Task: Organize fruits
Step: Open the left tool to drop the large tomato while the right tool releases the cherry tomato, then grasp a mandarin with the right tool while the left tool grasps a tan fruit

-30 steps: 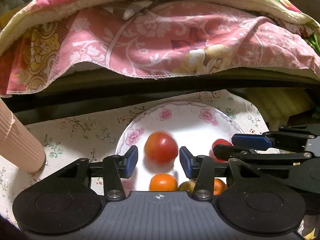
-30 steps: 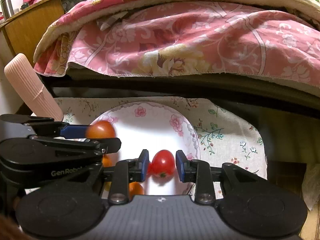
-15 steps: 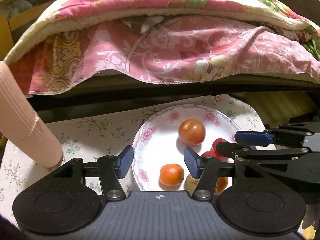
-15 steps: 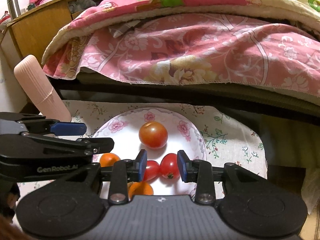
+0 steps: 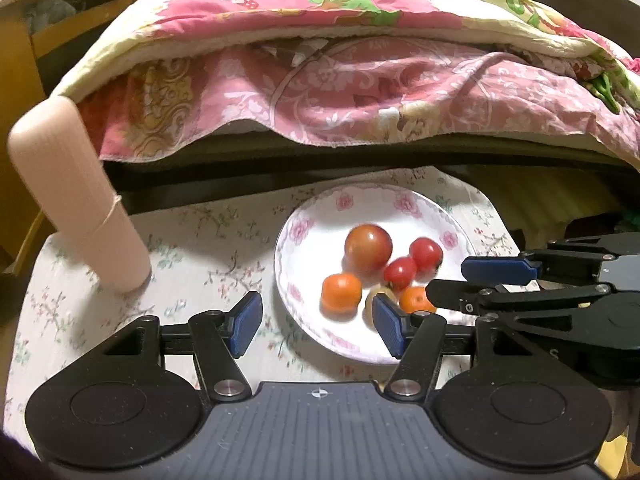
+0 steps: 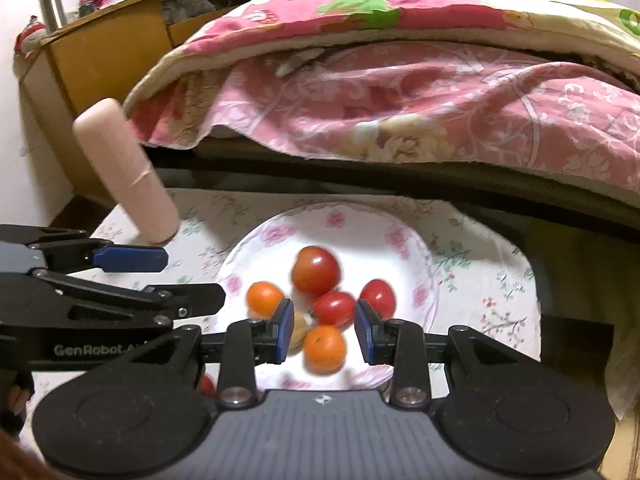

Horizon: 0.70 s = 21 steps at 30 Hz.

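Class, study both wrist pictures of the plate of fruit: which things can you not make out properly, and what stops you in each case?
- Pale fruit: right wrist view, mostly behind the right claw's pad; kind unclear.
- Small red thing: right wrist view, mostly behind the claw's body.
- Plate: left wrist view, near rim behind the left claw.
- Shelf items: right wrist view, too small, blurred.

You have the plate (image 5: 298, 240) on the bench (image 5: 192, 248), right of centre. In it the fruits cluster toward the near right: the large tomato (image 5: 368, 248) farthest, two small tomatoes (image 5: 426, 253) to its right, two oranges (image 5: 341, 291) nearest. The cylinder (image 5: 76, 200) stands far left, leaning. Behind the bench lies the bed (image 5: 360, 92).
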### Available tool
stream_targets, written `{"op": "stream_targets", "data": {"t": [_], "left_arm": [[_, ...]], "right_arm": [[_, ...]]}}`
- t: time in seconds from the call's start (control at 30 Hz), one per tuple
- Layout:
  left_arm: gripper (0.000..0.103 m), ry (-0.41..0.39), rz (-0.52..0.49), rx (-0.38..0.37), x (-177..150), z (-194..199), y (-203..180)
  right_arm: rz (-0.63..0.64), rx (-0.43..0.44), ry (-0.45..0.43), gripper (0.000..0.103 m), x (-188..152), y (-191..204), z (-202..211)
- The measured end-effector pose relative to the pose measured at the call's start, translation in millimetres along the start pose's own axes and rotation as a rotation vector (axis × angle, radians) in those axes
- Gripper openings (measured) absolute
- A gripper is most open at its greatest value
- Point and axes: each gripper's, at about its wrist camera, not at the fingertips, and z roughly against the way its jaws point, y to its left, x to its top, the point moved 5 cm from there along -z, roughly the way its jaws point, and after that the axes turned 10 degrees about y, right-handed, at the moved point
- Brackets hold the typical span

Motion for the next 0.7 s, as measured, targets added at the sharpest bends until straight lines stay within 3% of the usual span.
{"op": "stream_targets", "data": {"t": [0.37, 0.7], "left_arm": [[0.071, 0.047, 0.017, -0.012, -51, 27, 10], [0.072, 0.126, 0.036, -0.012, -98, 29, 33]], "right_arm": [[0.05, 0.072, 0.062, 0.035, -54, 38, 18], [0.112, 0.111, 0.134, 0.035, -75, 62, -4]]}}
